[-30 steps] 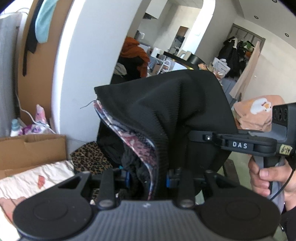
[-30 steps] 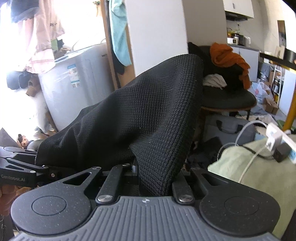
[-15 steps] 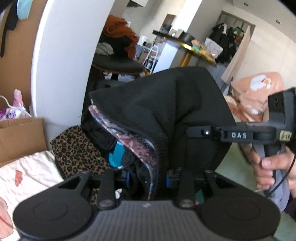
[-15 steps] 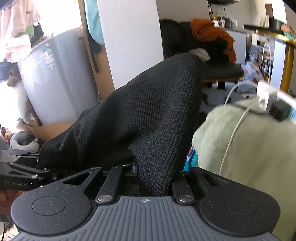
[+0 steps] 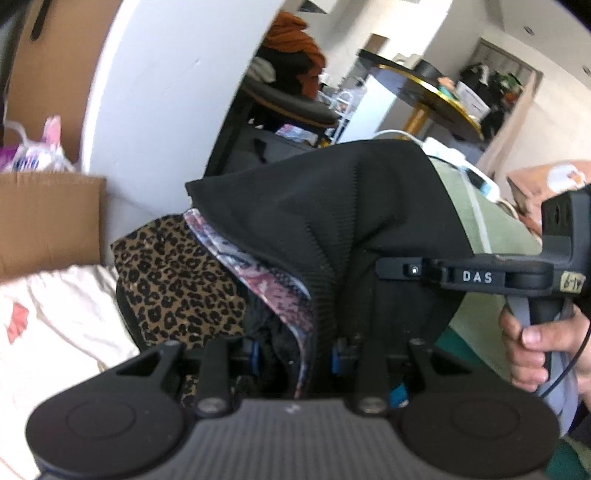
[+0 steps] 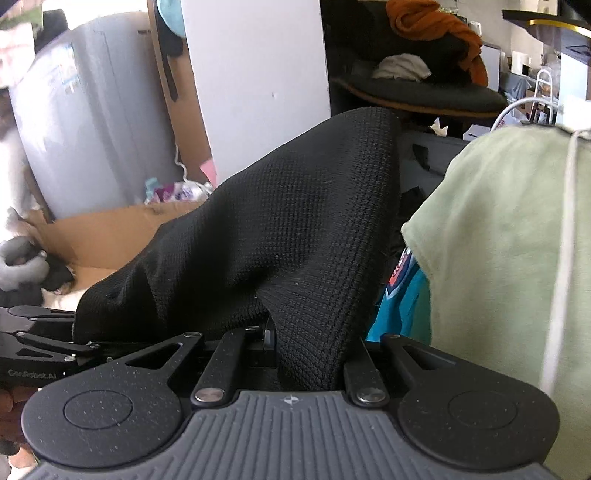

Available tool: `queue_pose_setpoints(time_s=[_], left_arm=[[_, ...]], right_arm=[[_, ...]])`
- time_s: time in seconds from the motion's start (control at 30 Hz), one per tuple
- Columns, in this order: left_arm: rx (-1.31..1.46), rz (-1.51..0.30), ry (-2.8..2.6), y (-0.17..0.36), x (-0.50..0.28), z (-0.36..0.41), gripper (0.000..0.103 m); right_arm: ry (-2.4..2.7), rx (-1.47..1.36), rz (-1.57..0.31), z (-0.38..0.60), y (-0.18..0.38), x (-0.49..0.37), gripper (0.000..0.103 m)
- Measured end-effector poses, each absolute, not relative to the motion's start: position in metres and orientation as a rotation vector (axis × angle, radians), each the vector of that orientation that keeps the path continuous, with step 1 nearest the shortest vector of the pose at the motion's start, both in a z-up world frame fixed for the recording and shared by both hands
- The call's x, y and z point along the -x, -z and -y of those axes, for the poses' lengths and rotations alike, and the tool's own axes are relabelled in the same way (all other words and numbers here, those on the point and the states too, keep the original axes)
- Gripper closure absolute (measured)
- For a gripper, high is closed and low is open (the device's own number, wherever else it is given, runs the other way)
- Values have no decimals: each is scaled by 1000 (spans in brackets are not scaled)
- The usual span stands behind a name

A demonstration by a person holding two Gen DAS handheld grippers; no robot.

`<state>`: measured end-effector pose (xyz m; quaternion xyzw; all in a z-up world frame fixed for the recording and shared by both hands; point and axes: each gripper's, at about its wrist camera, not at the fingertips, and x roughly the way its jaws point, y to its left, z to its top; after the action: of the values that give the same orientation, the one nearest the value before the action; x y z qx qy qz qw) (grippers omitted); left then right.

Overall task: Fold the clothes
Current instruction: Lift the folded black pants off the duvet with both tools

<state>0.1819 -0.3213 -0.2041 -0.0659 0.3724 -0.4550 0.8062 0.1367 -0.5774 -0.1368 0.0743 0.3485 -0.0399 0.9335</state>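
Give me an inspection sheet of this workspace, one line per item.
Surface: hidden by laundry.
Job's things: black knit garment with patterned lining, held up between both grippers.
Clutter: leopard-print cloth, green blanket, teal garment, cardboard box.
Grippers: left gripper and right gripper each shut on the garment.
Cables: white cable across the blanket.
Surroundings: white pillar, chair with orange cloth.

My matte black plastic left gripper [image 5: 293, 360] has silver screws and blue pads; my black right gripper [image 5: 384, 267] carries white "DAS" letters.
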Motion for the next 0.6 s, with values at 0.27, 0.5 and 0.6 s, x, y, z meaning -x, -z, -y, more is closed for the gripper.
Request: queue_pose_setpoints(time_s=[0.27, 0.5, 0.6], left_arm=[[206, -813, 947, 264, -218, 328, 69], [231, -832, 928, 296, -253, 333, 69], [242, -843, 925, 307, -268, 336, 69]], right_arm=[[81, -92, -755, 582, 192, -183, 93], [66, -68, -780, 588, 230, -228, 93], [62, -93, -787, 595, 244, -243, 93]])
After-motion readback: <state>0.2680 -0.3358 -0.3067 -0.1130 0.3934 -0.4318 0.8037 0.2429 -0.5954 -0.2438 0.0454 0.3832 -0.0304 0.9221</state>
